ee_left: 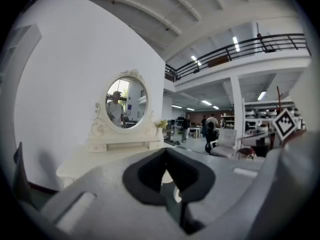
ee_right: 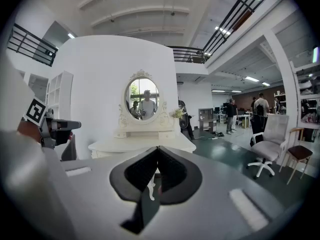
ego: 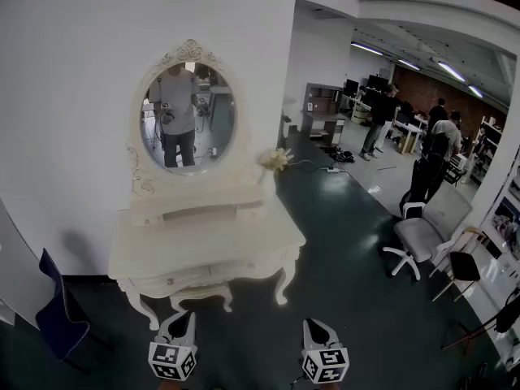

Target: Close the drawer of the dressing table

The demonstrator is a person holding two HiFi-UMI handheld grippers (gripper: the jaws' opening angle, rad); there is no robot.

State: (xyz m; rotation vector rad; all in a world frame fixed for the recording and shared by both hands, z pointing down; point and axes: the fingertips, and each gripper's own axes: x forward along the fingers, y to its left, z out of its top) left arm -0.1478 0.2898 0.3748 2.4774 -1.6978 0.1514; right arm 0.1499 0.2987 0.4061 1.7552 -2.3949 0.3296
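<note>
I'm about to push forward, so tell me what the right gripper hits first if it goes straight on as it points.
Probably the front of the dressing table. The right gripper, jaws together, aims at it, and nothing shows between them. Depth is hard to judge.

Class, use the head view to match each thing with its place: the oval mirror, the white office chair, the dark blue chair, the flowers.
Things:
1 oval mirror
2 white office chair
3 dark blue chair
4 flowers

Places:
A on the floor, right of the dressing table
B on the table, at the mirror's right side
C left of the table, by the wall
D upright at the table's back

Pairs: 1-D; 2-A; 3-C; 4-B
</note>
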